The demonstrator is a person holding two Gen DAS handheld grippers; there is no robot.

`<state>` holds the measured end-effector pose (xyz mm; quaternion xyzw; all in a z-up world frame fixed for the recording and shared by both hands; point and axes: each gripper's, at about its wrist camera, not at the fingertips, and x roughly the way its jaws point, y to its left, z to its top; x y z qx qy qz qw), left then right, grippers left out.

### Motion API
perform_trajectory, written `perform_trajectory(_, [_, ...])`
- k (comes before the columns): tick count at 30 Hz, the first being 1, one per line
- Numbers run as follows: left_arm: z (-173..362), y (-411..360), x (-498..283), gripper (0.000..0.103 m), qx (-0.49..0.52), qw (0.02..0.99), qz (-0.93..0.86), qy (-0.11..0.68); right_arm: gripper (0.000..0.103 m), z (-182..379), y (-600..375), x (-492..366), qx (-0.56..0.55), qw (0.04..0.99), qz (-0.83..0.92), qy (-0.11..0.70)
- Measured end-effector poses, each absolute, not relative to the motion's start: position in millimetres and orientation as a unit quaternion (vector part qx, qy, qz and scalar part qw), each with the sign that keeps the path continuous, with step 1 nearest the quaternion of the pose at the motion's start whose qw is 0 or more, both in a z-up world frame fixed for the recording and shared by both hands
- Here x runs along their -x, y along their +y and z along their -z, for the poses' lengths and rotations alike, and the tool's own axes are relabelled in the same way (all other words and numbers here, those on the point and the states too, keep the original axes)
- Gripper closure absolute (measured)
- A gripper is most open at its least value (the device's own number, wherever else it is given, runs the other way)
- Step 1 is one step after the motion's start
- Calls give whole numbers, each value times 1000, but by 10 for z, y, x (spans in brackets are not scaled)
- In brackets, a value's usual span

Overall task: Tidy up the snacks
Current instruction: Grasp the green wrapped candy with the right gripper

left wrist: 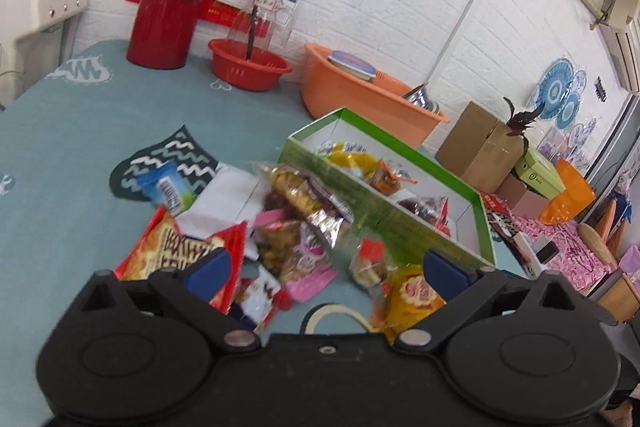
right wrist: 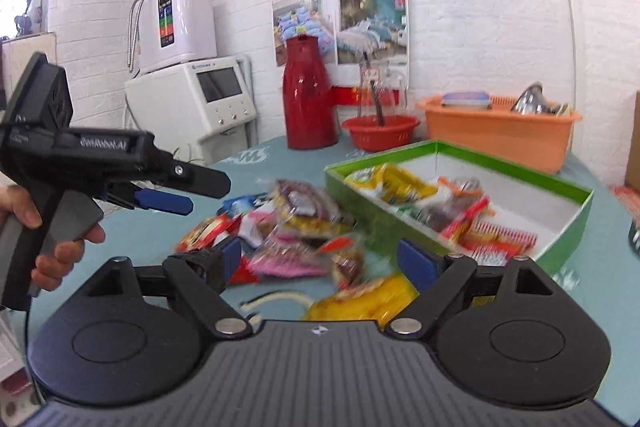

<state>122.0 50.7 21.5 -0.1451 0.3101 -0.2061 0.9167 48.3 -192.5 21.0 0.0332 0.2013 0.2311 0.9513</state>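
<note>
A teal cloth (left wrist: 92,131) covers the tabletop, printed with a dark green heart crossed by white zigzags (left wrist: 168,163) and pale white motifs. The open cardboard box (left wrist: 384,215) is bright green outside and white inside, holding yellow, orange and red wrappers. Beside it lie a red-and-cream biscuit packet (left wrist: 180,251), a pink sachet (left wrist: 308,279), a blue-and-white pouch (left wrist: 166,187) and a yellow bag (right wrist: 368,299). Toward the tabletop's far edge stand a glossy red jug (right wrist: 306,95), a red plastic basin (right wrist: 380,131) and an orange tub (right wrist: 496,135). Both grippers are black with blue pads (left wrist: 210,267).
</note>
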Motion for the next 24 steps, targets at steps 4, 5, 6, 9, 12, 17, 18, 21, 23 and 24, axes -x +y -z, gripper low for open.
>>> perform_trajectory(4, [-37,634,-1192,0,126,918,181,330,0,-132,-1845,-385,-30,947,-235,216])
perform_trajectory(5, [-6,664,-1181,0,119,919,178,331,0,-123,-1832,-357,-33,946,-238,218])
perform_trajectory(6, [19,688,-1163,0,114,919,178,334,0,-109,-1829,-329,-34,944,-242,220])
perform_trajectory(9, [57,705,-1096,10,113,912,201,340,0,-60,-1789,-272,-31,941,-247,231])
perform_trajectory(12, [89,637,-1058,12,112,908,221,338,0,29,-1743,-294,-29,936,-247,250])
perform_trajectory(17, [191,498,-1132,12,98,909,215,344,0,172,-1610,-409,-7,929,-232,287])
perform_trajectory(18, [213,480,-1160,12,99,909,211,346,0,192,-1589,-423,-1,929,-231,288])
perform_trajectory(21, [246,439,-1240,12,95,913,201,341,23,247,-1563,-466,3,928,-225,297])
perform_trajectory(23, [273,414,-1311,12,93,914,193,344,37,262,-1581,-472,-7,925,-229,304])
perform_trajectory(24, [288,405,-1346,12,95,914,190,345,37,262,-1592,-460,-10,925,-230,304])
